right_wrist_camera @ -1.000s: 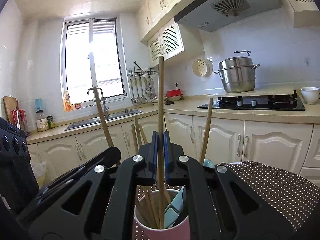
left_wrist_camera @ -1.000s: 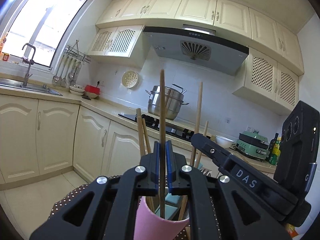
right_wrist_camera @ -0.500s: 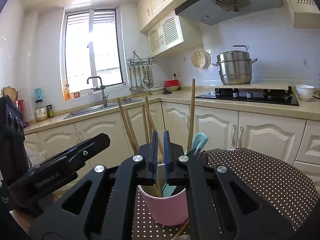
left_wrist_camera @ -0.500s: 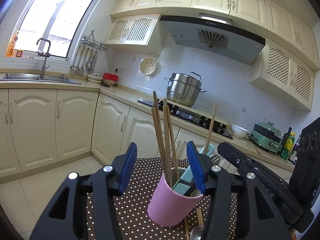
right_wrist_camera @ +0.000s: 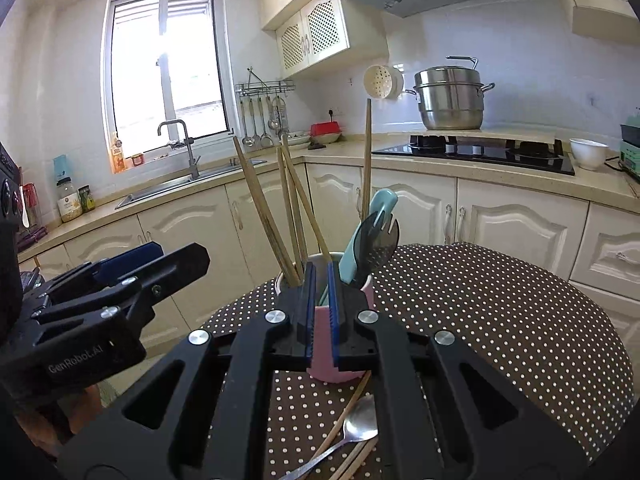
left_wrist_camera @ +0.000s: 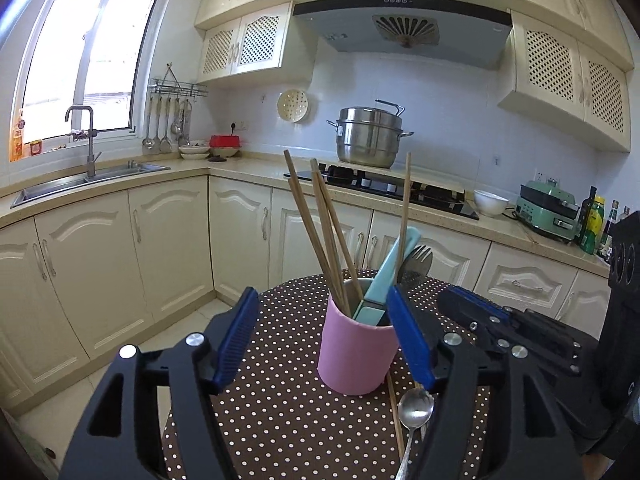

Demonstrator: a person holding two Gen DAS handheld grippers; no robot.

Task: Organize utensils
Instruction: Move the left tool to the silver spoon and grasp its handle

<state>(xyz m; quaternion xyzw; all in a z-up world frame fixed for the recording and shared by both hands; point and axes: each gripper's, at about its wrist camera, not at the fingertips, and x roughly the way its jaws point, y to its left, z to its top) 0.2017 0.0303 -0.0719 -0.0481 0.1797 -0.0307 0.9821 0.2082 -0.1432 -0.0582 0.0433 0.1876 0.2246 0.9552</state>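
The pink cup (left_wrist_camera: 355, 354) stands upright on the dotted tablecloth (left_wrist_camera: 280, 412), and it's packed: four wooden chopsticks (left_wrist_camera: 316, 236) fan out of it on the left and centre, with a light blue handle (left_wrist_camera: 390, 272) and a dark fork (left_wrist_camera: 416, 260) leaning to the right. Just in front of the cup, on the cloth, lies a metal spoon (left_wrist_camera: 415, 404), bowl up, with a loose chopstick (left_wrist_camera: 394, 412) beside it. Now the left gripper (left_wrist_camera: 320, 344): its blue pads flank the cup without touching it, jaws opening, nothing gripped. The right gripper (right_wrist_camera: 321, 312) sits low before the cup, its fingers pressed nearly together and empty. Beyond the table runs the kitchen counter with the sink (left_wrist_camera: 92, 178), the black hob and a steel steamer pot (left_wrist_camera: 370, 138).
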